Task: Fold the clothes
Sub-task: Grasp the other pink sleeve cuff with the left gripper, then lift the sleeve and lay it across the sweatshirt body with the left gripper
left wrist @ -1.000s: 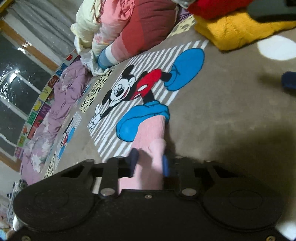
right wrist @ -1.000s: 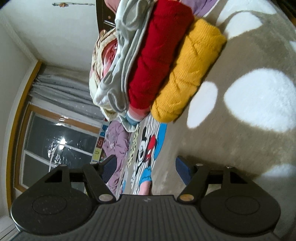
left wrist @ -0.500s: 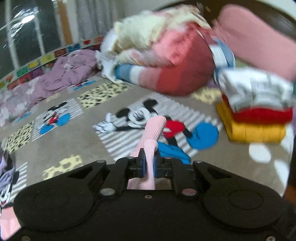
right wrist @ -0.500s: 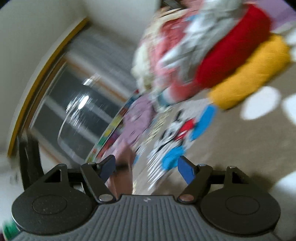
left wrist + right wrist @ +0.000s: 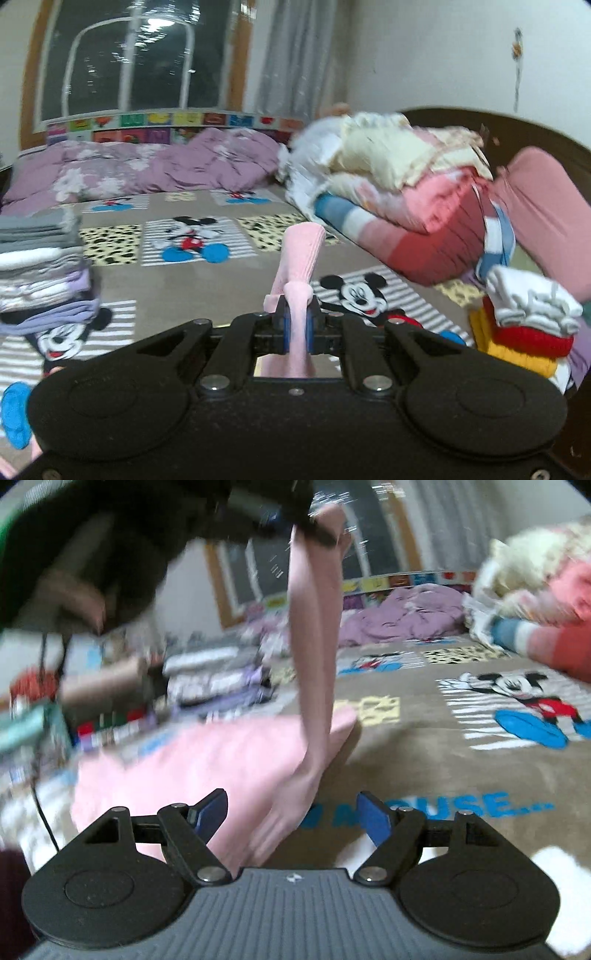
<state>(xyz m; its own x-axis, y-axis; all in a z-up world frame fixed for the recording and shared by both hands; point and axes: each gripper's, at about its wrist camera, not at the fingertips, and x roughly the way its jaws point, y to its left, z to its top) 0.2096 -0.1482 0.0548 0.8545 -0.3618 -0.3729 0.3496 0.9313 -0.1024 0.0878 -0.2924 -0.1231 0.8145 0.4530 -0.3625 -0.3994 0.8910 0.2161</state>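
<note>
Item: soft pink ribbed garment (image 5: 300, 258) — left gripper (image 5: 297, 325), clamped on its sleeve end, had lifted it off the cartoon-print bed blanket (image 5: 207, 288) within a second. Body apparently stayed draped below; right gripper (image 5: 291, 818) wide, empty — folding underway.

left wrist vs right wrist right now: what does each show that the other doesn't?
Left wrist only: the left tool shut on the pink garment's sleeve, and a red-and-yellow knit stack at right.
Right wrist only: the right tool open and empty, the garment's body spread on the blanket, the sleeve hanging from above.
Both: the pink garment, the Mickey blanket, the purple duvet, the window.
</note>
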